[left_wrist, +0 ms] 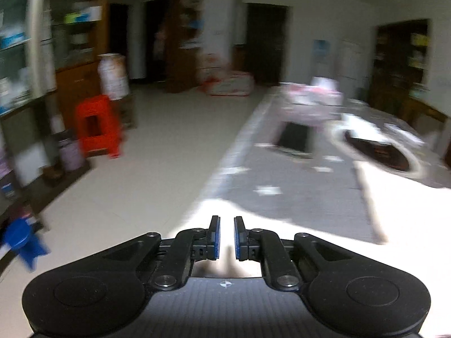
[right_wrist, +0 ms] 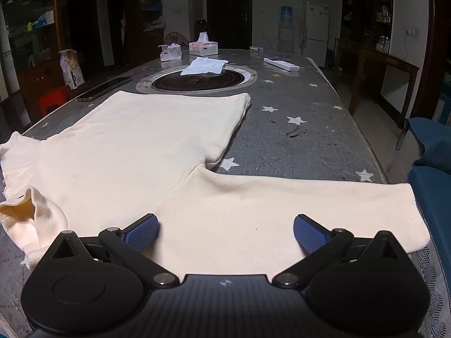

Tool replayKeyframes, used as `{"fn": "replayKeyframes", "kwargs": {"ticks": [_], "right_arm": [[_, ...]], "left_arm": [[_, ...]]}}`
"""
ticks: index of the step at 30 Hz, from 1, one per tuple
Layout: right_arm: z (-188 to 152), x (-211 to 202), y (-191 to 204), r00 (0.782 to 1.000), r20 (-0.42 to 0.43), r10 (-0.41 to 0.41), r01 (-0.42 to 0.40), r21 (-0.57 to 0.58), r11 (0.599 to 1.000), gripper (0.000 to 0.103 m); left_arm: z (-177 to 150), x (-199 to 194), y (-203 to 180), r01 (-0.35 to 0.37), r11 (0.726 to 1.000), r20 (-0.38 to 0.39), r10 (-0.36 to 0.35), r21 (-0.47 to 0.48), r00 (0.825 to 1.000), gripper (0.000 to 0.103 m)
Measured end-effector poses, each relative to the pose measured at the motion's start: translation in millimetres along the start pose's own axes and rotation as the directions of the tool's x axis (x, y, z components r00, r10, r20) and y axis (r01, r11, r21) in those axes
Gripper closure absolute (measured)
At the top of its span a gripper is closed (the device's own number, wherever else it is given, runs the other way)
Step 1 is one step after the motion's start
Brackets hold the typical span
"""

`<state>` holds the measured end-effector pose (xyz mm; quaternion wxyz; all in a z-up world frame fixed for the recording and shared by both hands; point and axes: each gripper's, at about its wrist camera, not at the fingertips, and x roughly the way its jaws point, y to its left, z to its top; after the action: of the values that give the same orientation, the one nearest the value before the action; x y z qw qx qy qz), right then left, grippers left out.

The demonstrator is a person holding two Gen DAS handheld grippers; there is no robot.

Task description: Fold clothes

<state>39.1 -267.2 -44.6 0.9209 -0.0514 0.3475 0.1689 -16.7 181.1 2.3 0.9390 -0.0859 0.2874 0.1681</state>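
Note:
A cream long-sleeved shirt (right_wrist: 135, 146) lies flat on the grey star-patterned table (right_wrist: 296, 146), body toward the far side, one sleeve (right_wrist: 282, 205) stretched right toward the table edge. Its collar (right_wrist: 31, 211) is bunched at the near left. My right gripper (right_wrist: 225, 231) is wide open just above that sleeve, holding nothing. In the blurred left wrist view, my left gripper (left_wrist: 227, 236) has its pads a narrow gap apart over a bright white patch of the shirt (left_wrist: 310, 225) at the table's left edge; whether cloth is pinched between them is unclear.
A round inset hotplate (right_wrist: 197, 80) with a white cloth (right_wrist: 204, 66) on it sits mid-table. Tissue boxes (right_wrist: 203, 46), a remote (right_wrist: 282, 64) and a phone (right_wrist: 104, 88) lie beyond. A blue chair (right_wrist: 431, 163) stands right; a red stool (left_wrist: 97, 125) left.

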Motion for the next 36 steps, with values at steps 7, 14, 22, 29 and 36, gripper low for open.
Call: {"fn": "replayKeyframes", "kwargs": {"ticks": [7,14,22,29,36], "right_arm": [[-2,-1,0,1.000,0.015,0.003,-0.003,0.001,1.000,0.000],[-4,-1,-1,1.000,0.027,0.007,-0.007,0.004,1.000,0.000],[-5,-1,-1,0.999,0.033,0.009,-0.009,0.007,1.000,0.000],[-5,-1,-1,0.999,0.034,0.010,-0.010,0.009,1.000,0.000],[-5,-1,-2,0.999,0.034,0.009,-0.010,0.009,1.000,0.000]], "left_arm": [[13,25,-79,0.285,0.957,-0.060,-0.282,0.049,0.958,0.093],[16,64,-127,0.402,0.913,-0.138,-0.391,0.069,0.910,0.093],[16,95,-117,0.353,0.934,-0.182,-0.339,0.050,0.923,0.095],[23,93,-106,0.353,0.935,-0.164,-0.344,0.027,0.925,0.095],[-1,58,-127,0.417,0.891,-0.162,-0.391,0.182,0.906,0.094]]}}
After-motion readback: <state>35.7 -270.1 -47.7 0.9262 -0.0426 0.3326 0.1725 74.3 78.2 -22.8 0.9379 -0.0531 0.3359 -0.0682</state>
